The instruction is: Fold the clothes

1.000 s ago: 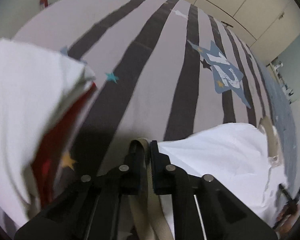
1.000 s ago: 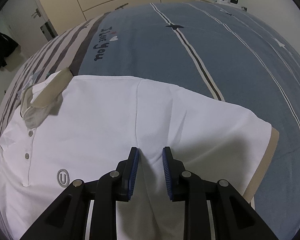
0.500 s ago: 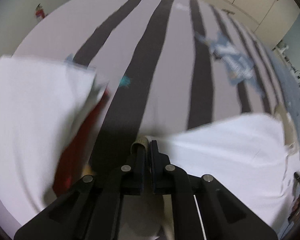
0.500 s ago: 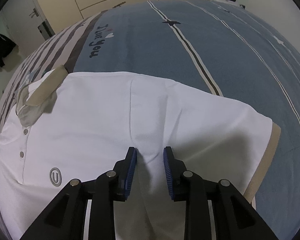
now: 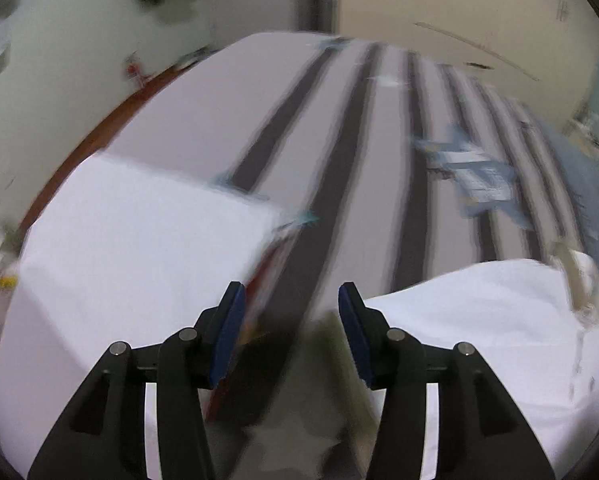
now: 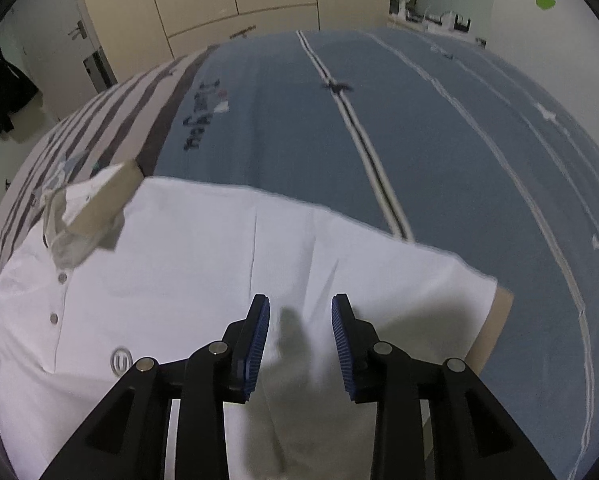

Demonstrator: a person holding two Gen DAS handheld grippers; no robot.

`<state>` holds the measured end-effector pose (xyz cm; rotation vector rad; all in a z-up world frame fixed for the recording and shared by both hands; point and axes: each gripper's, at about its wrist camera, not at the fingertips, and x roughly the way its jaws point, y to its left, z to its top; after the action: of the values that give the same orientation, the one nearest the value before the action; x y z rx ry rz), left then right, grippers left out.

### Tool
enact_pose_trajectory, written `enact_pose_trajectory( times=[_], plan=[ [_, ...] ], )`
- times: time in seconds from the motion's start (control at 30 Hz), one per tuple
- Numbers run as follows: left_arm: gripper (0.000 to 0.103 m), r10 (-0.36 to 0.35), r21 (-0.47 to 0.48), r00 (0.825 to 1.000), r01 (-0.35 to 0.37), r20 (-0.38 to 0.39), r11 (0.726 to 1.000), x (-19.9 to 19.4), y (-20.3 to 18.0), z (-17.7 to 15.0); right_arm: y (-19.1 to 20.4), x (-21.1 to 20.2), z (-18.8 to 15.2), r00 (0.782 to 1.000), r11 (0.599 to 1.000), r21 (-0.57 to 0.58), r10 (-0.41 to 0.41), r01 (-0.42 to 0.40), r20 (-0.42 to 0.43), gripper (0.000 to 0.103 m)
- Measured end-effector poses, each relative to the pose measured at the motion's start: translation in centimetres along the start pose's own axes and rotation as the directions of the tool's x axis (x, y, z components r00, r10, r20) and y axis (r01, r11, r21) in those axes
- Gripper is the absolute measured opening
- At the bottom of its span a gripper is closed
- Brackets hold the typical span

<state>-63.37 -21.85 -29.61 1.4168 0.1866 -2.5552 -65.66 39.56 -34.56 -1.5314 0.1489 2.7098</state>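
I am working over a wide bed (image 6: 439, 128), its cover blue toward two o'clock and grey-striped toward ten. A white polo shirt (image 6: 203, 264) lies spread face up across it, collar (image 6: 99, 200) at nine o'clock, one sleeve at three; I judge no fold made yet. A stack of folded clothes (image 5: 131, 248) sits at nine o'clock in the left view, so part of the work looks done. My left gripper (image 5: 291, 320) is opening, nothing between its jaws. My right gripper (image 6: 299, 336) is opening above the shirt, fabric beneath but not pinched
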Motion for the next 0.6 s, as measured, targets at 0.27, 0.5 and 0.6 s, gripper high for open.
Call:
enact_pose_trajectory(
  times=[0.27,0.5,0.6],
  plan=[
    [0.045,-0.181,0.217,0.982,0.187,-0.048,0.958,5.1,-12.9,1.7,1.0,2.8,4.4,1.0,0.999,-0.037,-0.026,0.027,0.005,0.03],
    [0.045,-0.217,0.296,0.971,0.238,-0.103,0.925,8.7,-16.4,1.7,-0.3,5.7,6.6,0.999,0.999,-0.021,-0.045,0.044,-0.024,0.03],
    [0.045,-0.196,0.321,0.972,0.227,-0.126,0.919,10.1,-16.5,1.1,-0.4,6.5,6.5,0.998,0.998,-0.049,-0.044,0.042,-0.049,0.03]
  ],
)
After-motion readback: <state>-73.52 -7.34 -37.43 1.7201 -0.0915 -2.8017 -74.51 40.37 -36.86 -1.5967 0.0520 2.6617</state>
